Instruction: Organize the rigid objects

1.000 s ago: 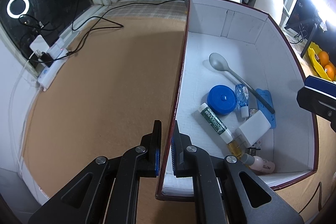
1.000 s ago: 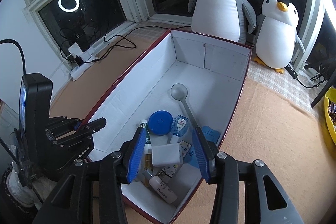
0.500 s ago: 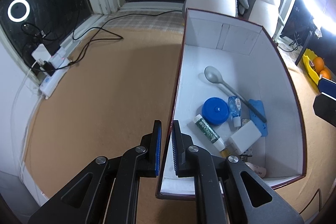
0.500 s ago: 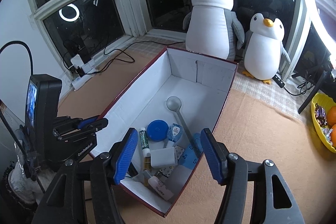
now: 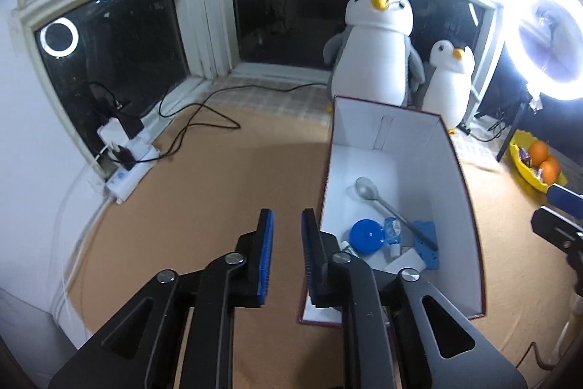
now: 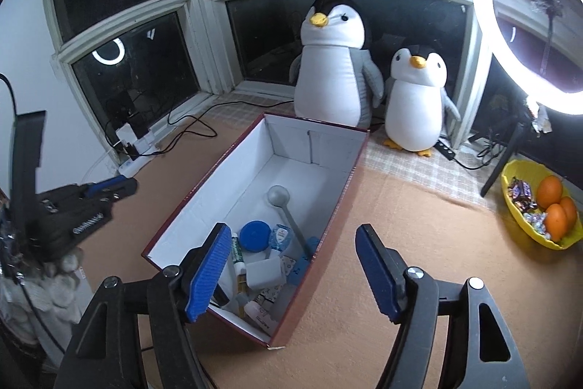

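Observation:
A dark-red cardboard box (image 5: 452,170) with a white inside stands on the tan mat. In it lie a grey spoon (image 6: 278,195), a round blue lid (image 6: 255,236), a white block (image 6: 264,274), a green-labelled tube (image 6: 237,250), a small clear bottle (image 6: 280,236) and a blue flat piece (image 6: 304,261). My left gripper (image 5: 288,225) hangs just left of the box's (image 6: 218,177) near left wall, its jaws opening with a narrow gap and nothing between them. My right gripper (image 6: 293,236) hovers above the box's near end, jaws opening wide and empty.
Two plush penguins (image 6: 333,61) stand behind the box by the dark window. A lit ring light (image 6: 528,24) and a yellow bowl of oranges and sweets (image 6: 539,206) are on the right. A power strip with cables (image 5: 127,159) lies at the left.
Both grippers have risen and drawn back from the box. The left jaws, which were shut on the box's left wall, have let go and parted. The right jaws have spread wider.

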`<action>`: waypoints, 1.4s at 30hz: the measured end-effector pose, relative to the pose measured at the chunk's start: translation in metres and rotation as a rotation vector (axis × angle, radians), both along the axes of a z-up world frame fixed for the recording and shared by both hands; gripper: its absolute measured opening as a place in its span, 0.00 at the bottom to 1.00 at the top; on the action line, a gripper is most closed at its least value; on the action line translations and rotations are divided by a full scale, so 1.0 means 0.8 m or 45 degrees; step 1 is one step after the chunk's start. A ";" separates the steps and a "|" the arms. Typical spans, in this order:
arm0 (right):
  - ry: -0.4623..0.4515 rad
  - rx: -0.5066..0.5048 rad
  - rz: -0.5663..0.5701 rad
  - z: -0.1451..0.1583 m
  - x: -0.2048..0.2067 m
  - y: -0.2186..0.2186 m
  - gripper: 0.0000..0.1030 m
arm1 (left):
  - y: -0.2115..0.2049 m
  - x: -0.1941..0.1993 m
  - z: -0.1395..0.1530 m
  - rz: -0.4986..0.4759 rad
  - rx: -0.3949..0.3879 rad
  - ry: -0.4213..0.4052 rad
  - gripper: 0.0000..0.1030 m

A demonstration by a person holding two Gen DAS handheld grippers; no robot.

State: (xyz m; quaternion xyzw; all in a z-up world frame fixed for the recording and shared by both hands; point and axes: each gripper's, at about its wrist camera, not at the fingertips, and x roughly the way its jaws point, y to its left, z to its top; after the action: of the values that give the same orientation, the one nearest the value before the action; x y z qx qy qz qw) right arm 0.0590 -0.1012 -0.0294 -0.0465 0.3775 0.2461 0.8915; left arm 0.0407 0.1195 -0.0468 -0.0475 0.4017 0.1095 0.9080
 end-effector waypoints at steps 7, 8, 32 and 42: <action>-0.018 0.011 -0.072 0.005 -0.014 -0.022 0.73 | -0.031 -0.018 0.011 -0.080 -0.010 -0.013 0.29; -0.024 0.007 -0.083 0.005 -0.016 -0.026 0.74 | -0.036 -0.021 0.013 -0.087 -0.005 -0.016 0.32; -0.052 -0.039 -0.177 0.003 -0.041 -0.040 0.87 | -0.057 -0.039 0.017 -0.094 0.044 -0.020 0.74; -0.046 -0.036 -0.184 0.003 -0.040 -0.043 0.88 | -0.058 -0.036 0.016 -0.107 0.030 -0.012 0.74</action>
State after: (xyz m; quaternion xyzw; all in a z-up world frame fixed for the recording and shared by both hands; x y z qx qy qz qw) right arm 0.0274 -0.1358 -0.0270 -0.0360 0.3673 0.1749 0.9128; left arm 0.0116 0.0730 -0.0339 -0.0204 0.3977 0.0759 0.9142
